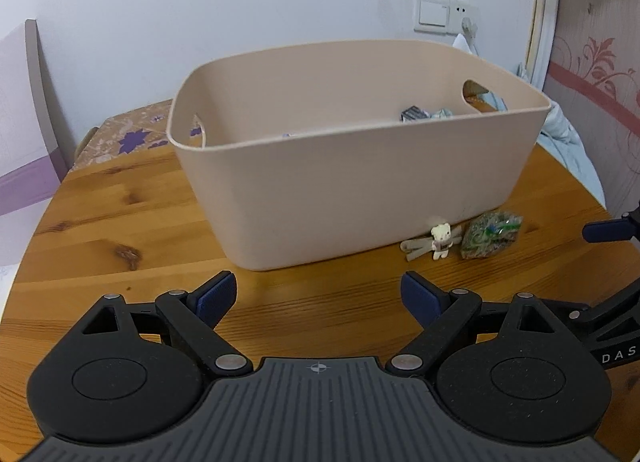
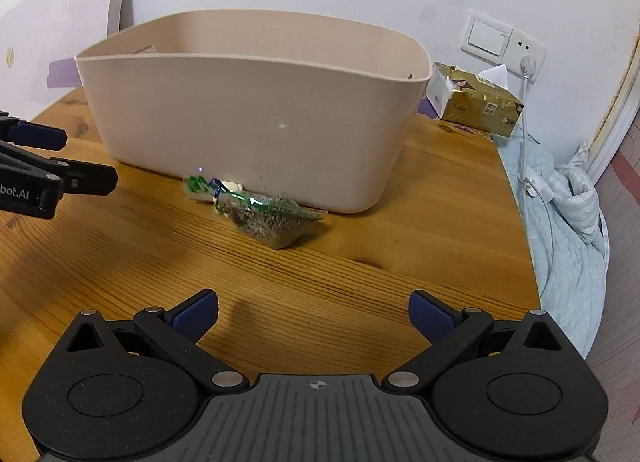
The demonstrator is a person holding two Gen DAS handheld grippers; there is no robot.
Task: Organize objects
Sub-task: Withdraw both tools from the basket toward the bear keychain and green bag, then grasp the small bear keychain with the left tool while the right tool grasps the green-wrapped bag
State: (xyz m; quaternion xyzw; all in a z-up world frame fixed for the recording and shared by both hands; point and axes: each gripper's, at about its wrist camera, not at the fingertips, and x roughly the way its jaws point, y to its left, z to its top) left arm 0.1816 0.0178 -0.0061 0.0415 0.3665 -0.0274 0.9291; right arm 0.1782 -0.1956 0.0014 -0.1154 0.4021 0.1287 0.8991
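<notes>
A beige plastic bin (image 1: 352, 190) stands on the wooden table (image 1: 120, 222); small packets (image 1: 416, 114) lie inside it. A tiny white bear figure (image 1: 440, 240) and a clear green-printed bag of seeds (image 1: 490, 234) lie on the table against the bin's front right. In the right wrist view the bin (image 2: 256, 122) is ahead and the bag (image 2: 272, 216) lies at its base. My left gripper (image 1: 318, 298) is open and empty, short of the bin. My right gripper (image 2: 314, 312) is open and empty, short of the bag.
A gold tissue box (image 2: 476, 102) stands right of the bin near a wall socket (image 2: 524, 50) with a white cable. Light blue cloth (image 2: 568, 222) hangs past the table's right edge. A patterned surface (image 1: 128, 134) adjoins the table's far left.
</notes>
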